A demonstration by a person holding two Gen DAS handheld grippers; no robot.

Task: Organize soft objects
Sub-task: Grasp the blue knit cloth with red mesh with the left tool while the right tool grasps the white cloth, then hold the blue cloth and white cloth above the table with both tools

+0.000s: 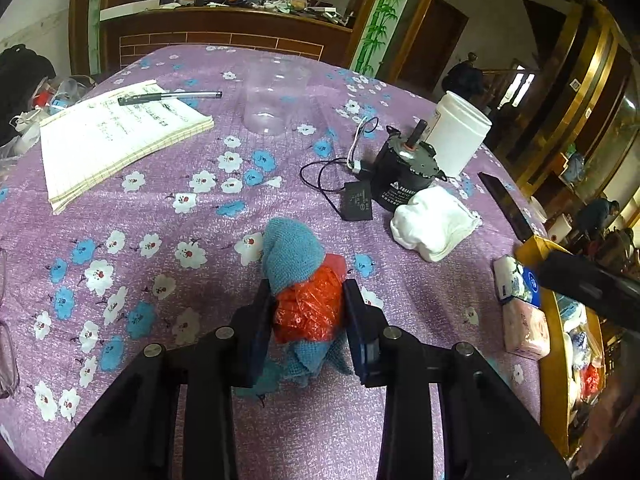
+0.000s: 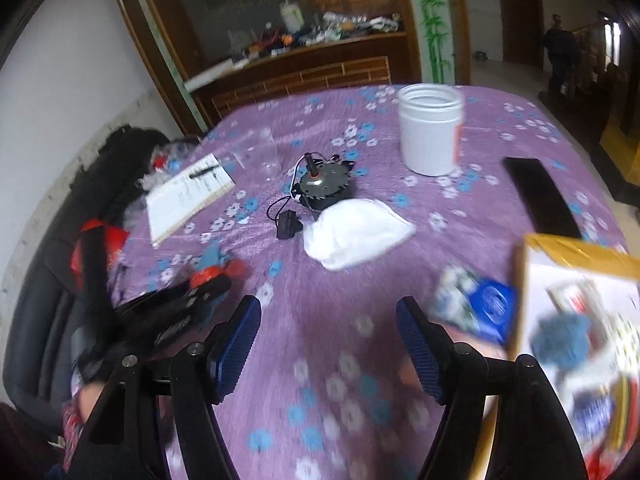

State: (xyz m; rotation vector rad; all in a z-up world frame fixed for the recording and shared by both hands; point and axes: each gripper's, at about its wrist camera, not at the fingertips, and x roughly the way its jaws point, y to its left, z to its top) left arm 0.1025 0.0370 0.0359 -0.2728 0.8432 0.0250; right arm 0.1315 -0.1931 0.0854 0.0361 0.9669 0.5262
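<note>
My left gripper (image 1: 309,286) is shut on a bundle lying on the purple flowered tablecloth (image 1: 200,240): a crumpled red plastic bag (image 1: 308,314) wrapped in a blue knitted cloth (image 1: 290,256). A folded white cloth (image 1: 434,224) lies to its right, beside the motor. Two tissue packs (image 1: 518,280) lie at the table's right edge, next to a yellow-rimmed box (image 1: 554,320) with soft things inside. In the blurred right wrist view, my right gripper (image 2: 328,306) is open over bare tablecloth with nothing between its pads. The white cloth (image 2: 356,232) lies ahead of it and the box (image 2: 528,264) to its right.
A notebook (image 1: 116,144) with a pen on it lies far left. Behind are a clear plastic cup (image 1: 272,100), a black motor (image 1: 400,172) with a wired adaptor (image 1: 358,200), a white jar (image 1: 460,132) and a flat black bar (image 1: 506,204). Eyeglasses (image 1: 6,340) sit at the left edge.
</note>
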